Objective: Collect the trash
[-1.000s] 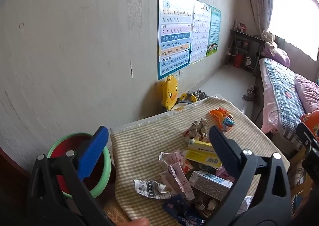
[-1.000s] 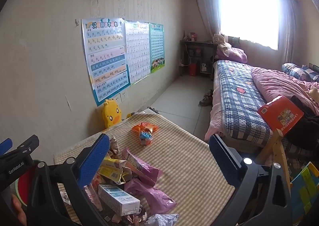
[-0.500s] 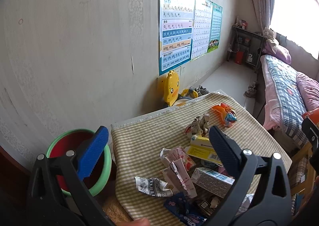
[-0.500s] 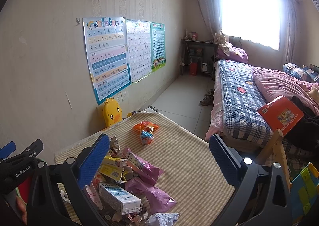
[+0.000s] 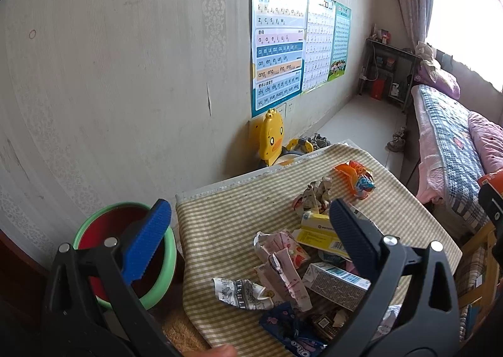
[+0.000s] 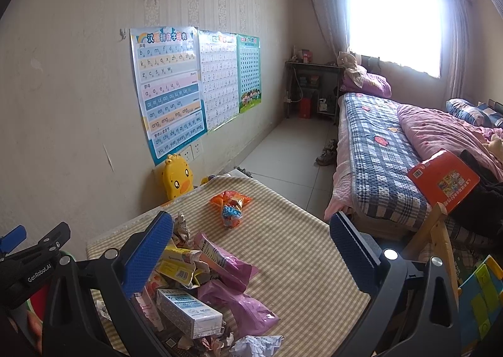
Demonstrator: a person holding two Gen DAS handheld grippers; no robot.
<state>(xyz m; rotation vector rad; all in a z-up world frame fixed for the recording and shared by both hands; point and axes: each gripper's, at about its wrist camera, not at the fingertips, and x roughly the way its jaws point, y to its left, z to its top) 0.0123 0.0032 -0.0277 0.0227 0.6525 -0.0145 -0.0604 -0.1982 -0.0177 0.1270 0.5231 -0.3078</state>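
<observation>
A heap of trash lies on a checked tablecloth point(image 5: 226, 225): a crumpled pink carton point(image 5: 283, 256), a yellow box point(image 5: 317, 231), a white-blue box point(image 5: 336, 281), a blue cookie wrapper point(image 5: 292, 331), purple bags point(image 6: 242, 303). An orange snack packet point(image 5: 356, 179) lies apart at the far side. A red bin with a green rim point(image 5: 125, 250) stands left of the table. My left gripper point(image 5: 248, 228) hovers open above the heap and bin edge. My right gripper point(image 6: 251, 240) hangs open over the tablecloth point(image 6: 292, 250), holding nothing.
The wall with posters point(image 5: 276, 42) runs along the table's left. A yellow duck toy point(image 5: 270, 136) sits behind the table. A bed point(image 6: 386, 149) with an orange book point(image 6: 443, 181) stands at right, a wooden chair frame point(image 6: 440, 231) beside the table.
Both views have shifted slightly; the left gripper has tipped a little downward toward the heap. Both grippers remain open and the trash has not moved.
</observation>
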